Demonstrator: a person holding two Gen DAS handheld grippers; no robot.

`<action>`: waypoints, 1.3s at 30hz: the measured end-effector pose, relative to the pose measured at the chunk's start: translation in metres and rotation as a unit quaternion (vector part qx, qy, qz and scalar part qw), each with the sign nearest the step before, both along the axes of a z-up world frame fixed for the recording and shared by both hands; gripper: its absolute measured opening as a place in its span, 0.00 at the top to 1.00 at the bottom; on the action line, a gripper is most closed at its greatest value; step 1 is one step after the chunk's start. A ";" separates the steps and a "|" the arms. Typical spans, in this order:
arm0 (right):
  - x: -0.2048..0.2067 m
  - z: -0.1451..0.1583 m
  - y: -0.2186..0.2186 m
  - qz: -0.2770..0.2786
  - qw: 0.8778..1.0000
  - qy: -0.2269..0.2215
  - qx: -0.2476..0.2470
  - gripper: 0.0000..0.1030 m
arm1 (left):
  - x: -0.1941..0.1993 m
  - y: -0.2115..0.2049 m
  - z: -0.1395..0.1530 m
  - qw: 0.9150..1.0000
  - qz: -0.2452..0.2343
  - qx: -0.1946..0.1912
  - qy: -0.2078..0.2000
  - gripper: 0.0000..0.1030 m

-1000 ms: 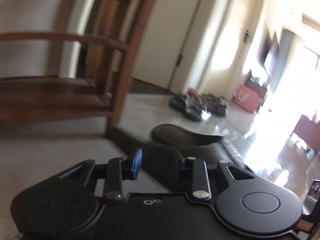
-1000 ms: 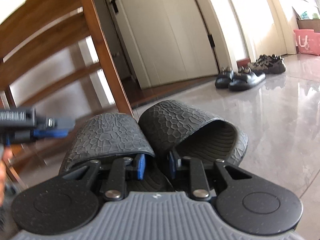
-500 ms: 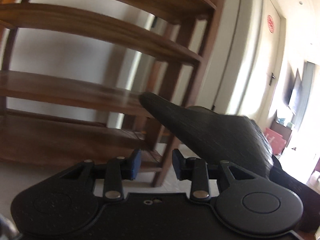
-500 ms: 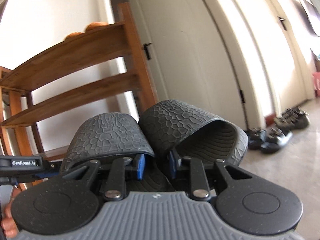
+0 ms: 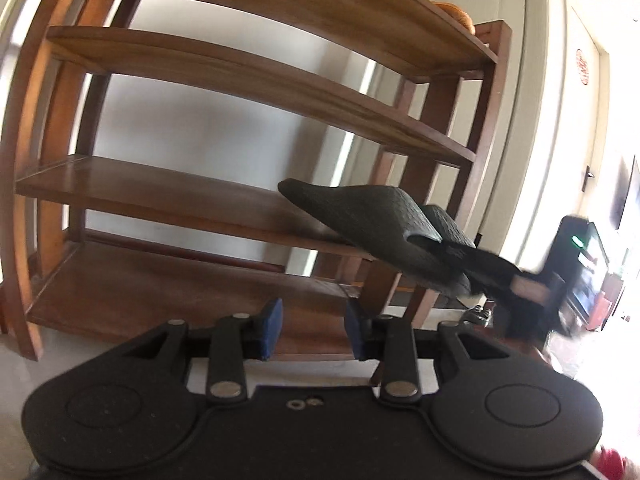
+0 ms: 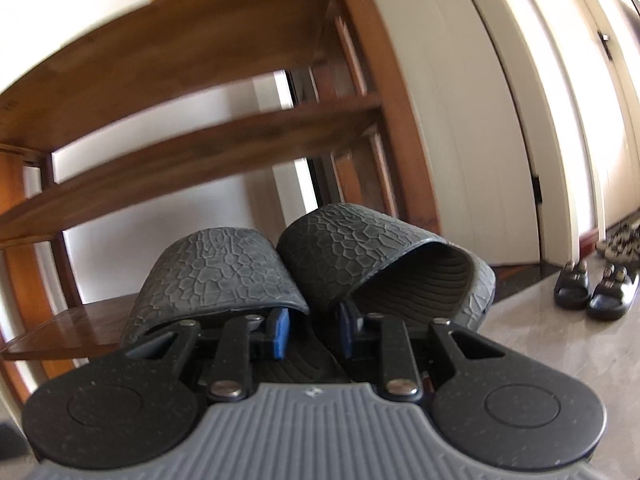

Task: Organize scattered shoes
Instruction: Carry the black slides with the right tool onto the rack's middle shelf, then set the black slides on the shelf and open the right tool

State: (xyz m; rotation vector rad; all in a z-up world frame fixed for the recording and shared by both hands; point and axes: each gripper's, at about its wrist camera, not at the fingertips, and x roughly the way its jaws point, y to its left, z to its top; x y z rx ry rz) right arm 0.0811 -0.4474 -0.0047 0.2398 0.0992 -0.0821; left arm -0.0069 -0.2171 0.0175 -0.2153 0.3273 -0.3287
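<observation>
A pair of dark grey slippers with a cracked-scale texture (image 6: 320, 264) is pinched together by my right gripper (image 6: 310, 330), which is shut on their inner edges. The left wrist view shows the same slippers (image 5: 376, 228) in the air, toes over the front of the wooden shoe rack's second-lowest shelf (image 5: 160, 192), with the right gripper (image 5: 532, 284) behind them. My left gripper (image 5: 312, 330) stands open and empty, low in front of the rack's bottom shelf (image 5: 140, 292).
The wooden rack (image 6: 180, 80) has several bare shelves. A pair of black sandals (image 6: 592, 284) and more shoes (image 6: 624, 240) lie on the tiled floor by the white doors at right. A rack post (image 5: 452, 184) stands just right of the slippers.
The right gripper lifted the slippers from the floor up to the rack's shelf level. The left gripper swung from the floor view to face the rack.
</observation>
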 end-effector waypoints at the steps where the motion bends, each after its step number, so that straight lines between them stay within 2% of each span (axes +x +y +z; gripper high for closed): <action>1: 0.009 0.001 0.003 -0.002 1.000 0.006 0.000 0.71 | -0.002 0.003 -0.001 1.000 0.004 0.002 0.001 0.68; 9: 0.070 0.010 0.028 -0.027 0.999 0.040 -0.015 0.69 | -0.006 0.025 -0.008 0.998 0.058 0.027 0.023 0.68; 15: 0.097 0.013 0.049 -0.036 0.998 0.049 -0.036 0.64 | -0.001 0.041 -0.009 0.996 0.083 0.022 0.031 0.68; 23: 0.128 0.011 0.067 -0.038 0.996 0.061 -0.048 0.57 | 0.014 0.050 -0.006 0.994 0.094 0.043 0.029 0.68; 25: 0.133 0.011 0.074 -0.038 0.995 0.062 -0.064 0.57 | 0.021 0.052 -0.004 0.994 0.095 0.039 0.033 0.68; 32: 0.138 0.010 0.075 -0.035 0.994 0.065 -0.077 0.56 | 0.042 0.053 0.000 0.994 0.100 0.039 0.032 0.68; 39: 0.163 0.012 0.078 -0.038 0.992 0.082 -0.087 0.52 | 0.043 0.054 -0.005 0.993 0.105 0.031 0.038 0.68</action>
